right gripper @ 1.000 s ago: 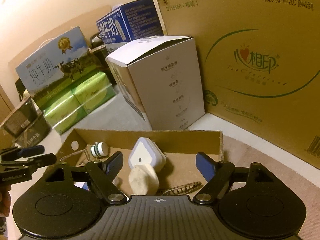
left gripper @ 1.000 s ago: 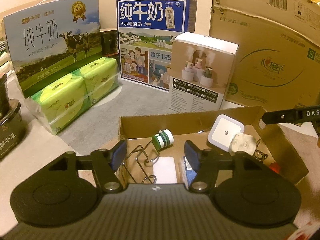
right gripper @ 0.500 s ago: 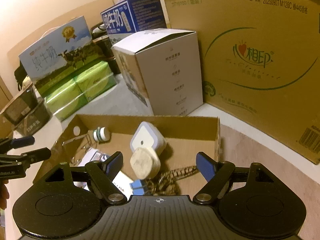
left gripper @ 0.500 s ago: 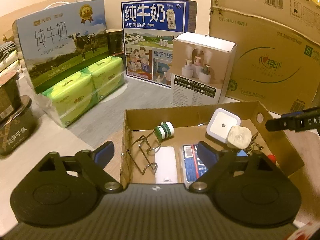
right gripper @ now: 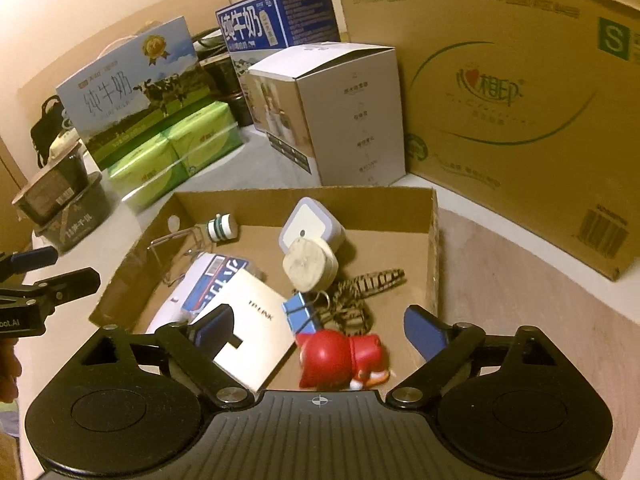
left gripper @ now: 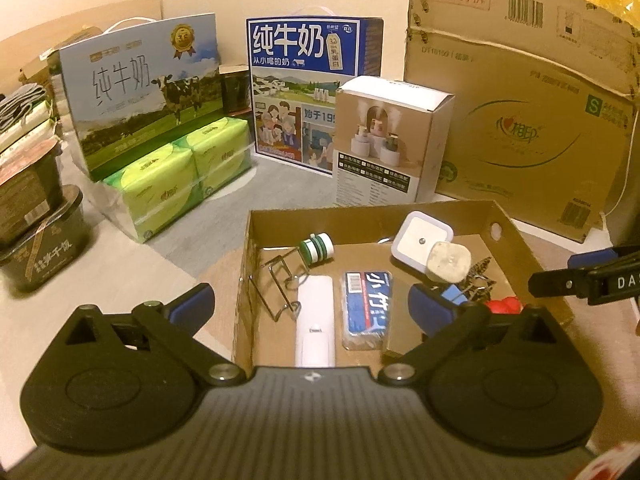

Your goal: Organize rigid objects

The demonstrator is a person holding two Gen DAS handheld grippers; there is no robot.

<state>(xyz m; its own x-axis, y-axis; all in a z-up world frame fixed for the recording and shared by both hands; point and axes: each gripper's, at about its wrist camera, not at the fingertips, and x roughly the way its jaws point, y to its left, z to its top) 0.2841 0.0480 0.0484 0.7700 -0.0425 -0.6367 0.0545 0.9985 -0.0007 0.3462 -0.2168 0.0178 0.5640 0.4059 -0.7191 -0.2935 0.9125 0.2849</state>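
Both tongs, left (left gripper: 312, 308) and right (right gripper: 320, 330), jaws just spread wide and empty, hover over the shallow brown cardboard tray (right gripper: 434, 248) on the desk, where the white router box (right gripper: 256, 324), red toy figure (right gripper: 340, 356) and other small items appear gathered for sorting.

1. A tray (left gripper: 516, 236) lies on the table (left gripper: 100, 276); both grippers point at it.
2. Inside, left side in the left wrist view: wire clip (left gripper: 276, 284), spool (left gripper: 318, 245) behind it.
3. Middle: remote (left gripper: 316, 320) and pack (left gripper: 368, 304) side by side, remote to the left.
4. Right rear: night light (left gripper: 420, 236), with a puck (left gripper: 448, 262) leaning against its front.
5. Right wrist view: router (right gripper: 256, 332) overlaps the pack; binder clip (right gripper: 302, 312), cord (right gripper: 360, 292) and figurine (right gripper: 340, 356) lie right of it.
6. Behind the tray, left to right: tissue packs (left gripper: 176, 176), two milk boxes (left gripper: 144, 92) (left gripper: 304, 92), humidifier box (left gripper: 388, 140), large carton (left gripper: 520, 120).
7. Far left: stacked bowls (left gripper: 36, 216).
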